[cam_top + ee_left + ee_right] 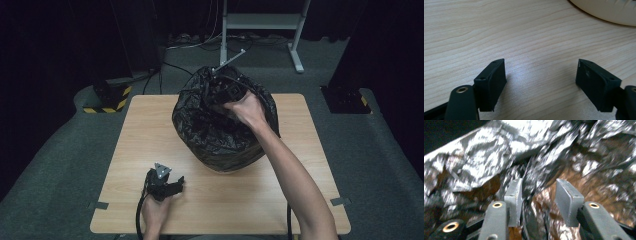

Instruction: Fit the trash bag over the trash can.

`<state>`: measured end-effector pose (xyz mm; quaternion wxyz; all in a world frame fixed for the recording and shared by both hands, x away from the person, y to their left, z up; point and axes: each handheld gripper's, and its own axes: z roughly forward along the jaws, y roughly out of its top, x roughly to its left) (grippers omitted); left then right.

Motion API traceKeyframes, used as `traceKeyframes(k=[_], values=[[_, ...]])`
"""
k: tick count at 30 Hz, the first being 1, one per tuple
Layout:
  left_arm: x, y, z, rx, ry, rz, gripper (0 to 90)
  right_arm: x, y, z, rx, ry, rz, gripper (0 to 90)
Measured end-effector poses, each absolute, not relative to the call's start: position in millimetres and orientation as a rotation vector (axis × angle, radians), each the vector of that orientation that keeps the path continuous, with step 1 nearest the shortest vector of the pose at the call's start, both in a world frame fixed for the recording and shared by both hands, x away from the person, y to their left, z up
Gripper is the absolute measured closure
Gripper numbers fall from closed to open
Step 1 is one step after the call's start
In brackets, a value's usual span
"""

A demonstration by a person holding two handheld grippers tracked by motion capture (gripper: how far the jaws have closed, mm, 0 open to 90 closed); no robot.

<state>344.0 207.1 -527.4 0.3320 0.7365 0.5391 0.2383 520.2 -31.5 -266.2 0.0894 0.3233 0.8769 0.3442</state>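
My left gripper (pixel 172 182) rests low on the pale wooden worktop (pixel 300 165), near its front edge, held in the person's left hand (pixel 155 212). A grey three-cornered plate sits on top of it and a black cable trails back from it toward the person. In the left gripper view its two black jaws stand wide apart with nothing between them, just bare wood grain beneath. Ahead of them and off to the right, a curved cream-coloured edge (pixel 604 10) shows at the top corner of that view; I cannot tell what it belongs to.

Ahead of that gripper and to its right, well apart from it, a crumpled, glossy black plastic bag (pixel 215 135) sits bulging on the middle of the worktop, its mouth facing up.

My right gripper (pixel 231 94) is at the mouth of the bag, held in the person's right hand (pixel 247 111), the forearm stretched across the worktop. In the right gripper view its jaws are partly apart, a fold of the shiny black plastic (pixel 530 177) running up between them, close against the left jaw. The view is blurred, so I cannot tell whether the jaws pinch it.
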Motion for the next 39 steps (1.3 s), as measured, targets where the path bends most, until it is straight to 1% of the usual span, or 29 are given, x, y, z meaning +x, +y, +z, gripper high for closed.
traceKeyframes(k=[1, 5, 10, 13, 14, 15, 18, 21, 22, 24, 31, 32, 33, 34, 35, 36, 37, 38, 39], values=[[344.0, 207.2, -527.4, 1.925, 1.408, 0.623, 24.3, 525.0, -30.1, -266.3, 0.979, 2.584, 1.046, 54.4], [344.0, 207.1, -527.4, 1.924, 1.409, 0.621, 24.3, 532.9, -26.6, -269.2, 1.008, 2.580, 1.079, 52.0], [344.0, 207.2, -527.4, 1.924, 1.409, 0.622, 24.3, 541.4, -17.7, -274.7, 1.016, 2.598, 1.043, 52.4], [344.0, 207.2, -527.4, 1.924, 1.409, 0.622, 24.3, 544.3, -14.3, -276.8, 1.019, 2.611, 1.013, 54.5], [343.9, 207.1, -527.4, 1.924, 1.409, 0.621, 24.3, 546.7, -12.3, -279.4, 1.031, 2.621, 0.999, 59.7], [343.9, 207.2, -527.3, 1.924, 1.409, 0.621, 24.3, 548.1, -11.9, -280.8, 1.027, 2.630, 0.992, 62.5], [343.9, 207.1, -527.4, 1.924, 1.409, 0.621, 24.3, 552.5, -8.9, -287.2, 1.045, 2.671, 0.910, 75.3], [343.9, 207.1, -527.4, 1.924, 1.410, 0.622, 24.3, 554.5, -6.1, -291.2, 1.044, 2.713, 0.836, 85.7], [343.9, 207.1, -527.4, 1.923, 1.410, 0.622, 24.3, 554.9, -4.9, -292.7, 1.033, 2.729, 0.815, 88.4], [343.9, 207.1, -527.4, 1.923, 1.410, 0.622, 24.3, 555.3, -2.9, -295.6, 1.036, 2.755, 0.764, 89.8], [343.9, 207.0, -527.4, 1.921, 1.409, 0.620, 24.4, 556.0, 1.3, -305.8, 1.037, 2.834, 0.639, 89.7], [343.9, 207.1, -527.4, 1.922, 1.409, 0.620, 24.4, 555.8, 1.0, -305.9, 1.027, 2.839, 0.651, 88.4], [343.8, 207.0, -527.4, 1.921, 1.409, 0.619, 24.4, 555.3, 0.3, -305.6, 1.027, 2.842, 0.672, 85.0], [343.8, 207.0, -527.4, 1.921, 1.409, 0.619, 24.4, 555.3, 0.3, -305.6, 1.027, 2.842, 0.672, 85.0], [343.8, 207.1, -527.3, 1.924, 1.407, 0.620, 24.4, 553.2, -2.4, -302.6, 1.035, 2.825, 0.710, 75.8], [343.9, 207.0, -527.3, 1.924, 1.407, 0.620, 24.4, 552.1, -5.1, -299.9, 1.030, 2.815, 0.743, 73.1], [343.9, 207.0, -527.3, 1.924, 1.407, 0.620, 24.4, 552.1, -5.1, -299.9, 1.030, 2.815, 0.743, 73.1], [343.9, 207.0, -527.4, 1.922, 1.407, 0.621, 24.4, 550.2, -8.5, -296.6, 1.028, 2.802, 0.778, 70.5], [343.9, 207.0, -527.3, 1.923, 1.407, 0.621, 24.5, 545.9, -16.7, -288.2, 1.018, 2.763, 0.849, 63.6]])
